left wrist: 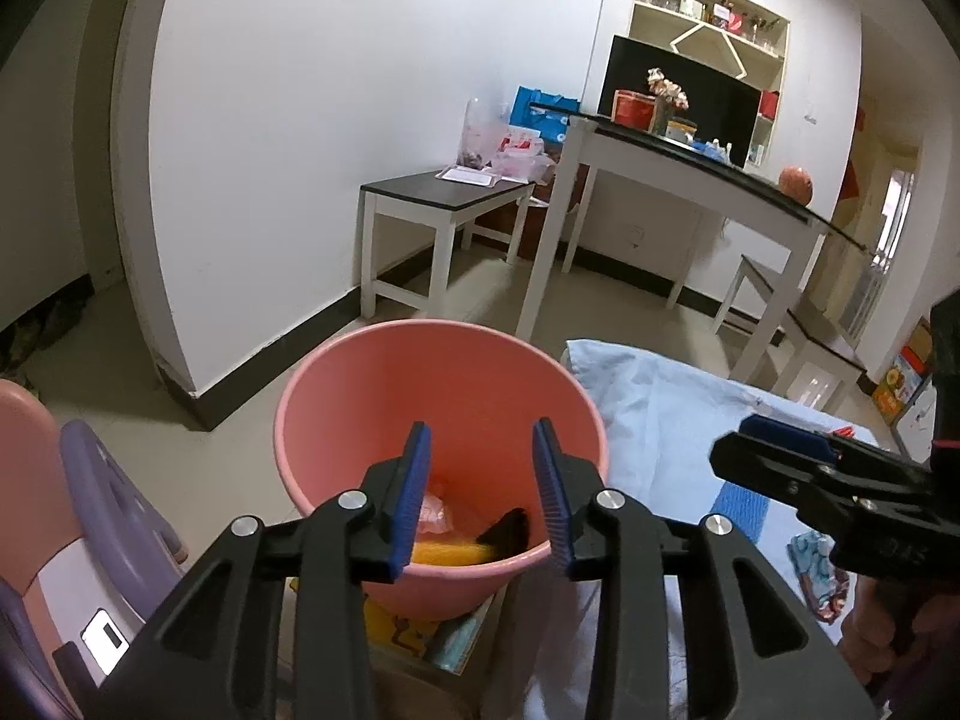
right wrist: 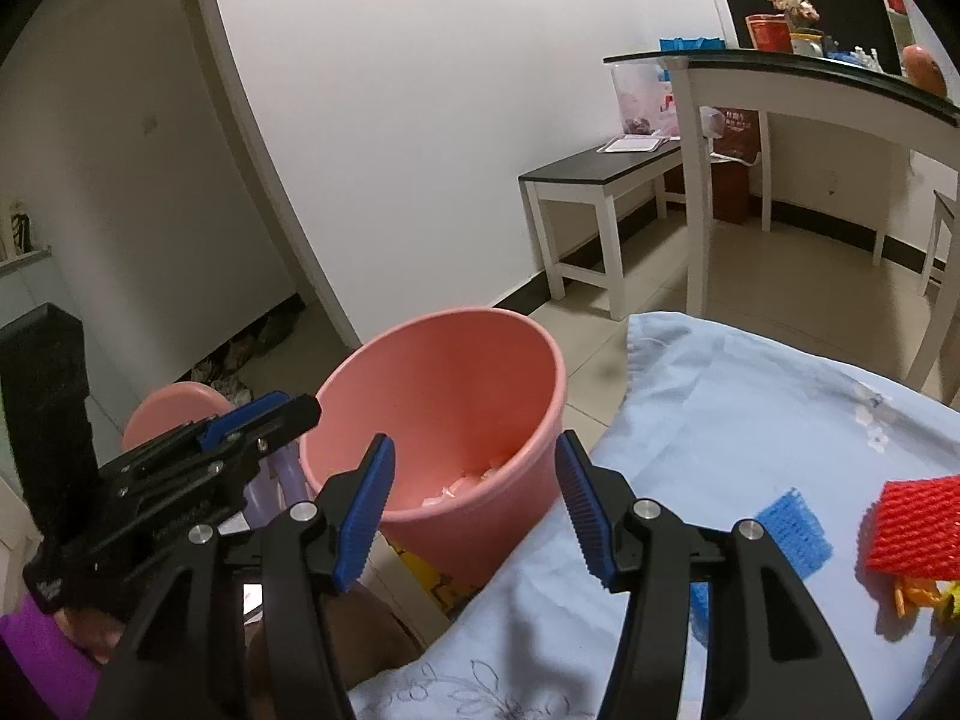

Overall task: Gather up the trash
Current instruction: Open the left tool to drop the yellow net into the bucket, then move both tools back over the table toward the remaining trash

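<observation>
Jaws gape empty on the left gripper [left wrist: 482,495] and right gripper [right wrist: 474,507]. Red foam net [right wrist: 915,525] lies at three o'clock of the right one, the nearer, with the pink bin [right wrist: 456,402] at eleven.

pink bucket [left wrist: 444,396] – upright, open top, just beside light-blue cloth edge | inside it: yellow piece [left wrist: 447,553], black piece [left wrist: 507,531], pale crumpled wrapper [left wrist: 433,513] at bottom | red foam net [right wrist: 915,528] – on cloth, over orange-yellow scrap [right wrist: 918,591] | blue foam net [right wrist: 795,531] – flat on cloth, near red one
</observation>
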A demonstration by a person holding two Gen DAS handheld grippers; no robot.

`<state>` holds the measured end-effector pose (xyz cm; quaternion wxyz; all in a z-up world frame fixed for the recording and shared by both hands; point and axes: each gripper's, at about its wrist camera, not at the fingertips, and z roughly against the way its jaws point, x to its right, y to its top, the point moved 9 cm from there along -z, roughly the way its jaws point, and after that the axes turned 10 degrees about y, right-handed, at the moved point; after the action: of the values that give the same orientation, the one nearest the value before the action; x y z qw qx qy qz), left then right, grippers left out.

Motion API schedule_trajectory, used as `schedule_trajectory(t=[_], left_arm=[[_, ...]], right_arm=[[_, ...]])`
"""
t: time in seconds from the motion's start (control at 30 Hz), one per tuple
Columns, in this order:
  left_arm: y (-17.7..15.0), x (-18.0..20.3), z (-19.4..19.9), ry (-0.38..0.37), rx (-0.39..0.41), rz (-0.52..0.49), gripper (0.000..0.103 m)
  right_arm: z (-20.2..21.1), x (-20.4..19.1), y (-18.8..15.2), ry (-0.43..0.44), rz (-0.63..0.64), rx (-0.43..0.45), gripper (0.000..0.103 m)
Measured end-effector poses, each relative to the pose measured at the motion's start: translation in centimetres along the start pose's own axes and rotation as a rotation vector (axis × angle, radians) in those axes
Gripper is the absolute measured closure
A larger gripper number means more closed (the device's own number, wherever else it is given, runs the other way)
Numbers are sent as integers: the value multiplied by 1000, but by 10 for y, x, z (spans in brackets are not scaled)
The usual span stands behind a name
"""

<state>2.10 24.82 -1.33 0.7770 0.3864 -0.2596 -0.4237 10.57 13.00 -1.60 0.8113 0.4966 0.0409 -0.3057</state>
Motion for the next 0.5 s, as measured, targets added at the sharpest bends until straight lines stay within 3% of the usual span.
schedule_trajectory(t=[0.17, 0.5], left_arm=[[1, 23, 12, -68, 19, -26, 66], [-26, 114, 17, -268, -35, -147, 66]], right_arm=[[39, 20, -15, -64, -23, 19, 43], [143, 102, -68, -319, -159, 55, 42]])
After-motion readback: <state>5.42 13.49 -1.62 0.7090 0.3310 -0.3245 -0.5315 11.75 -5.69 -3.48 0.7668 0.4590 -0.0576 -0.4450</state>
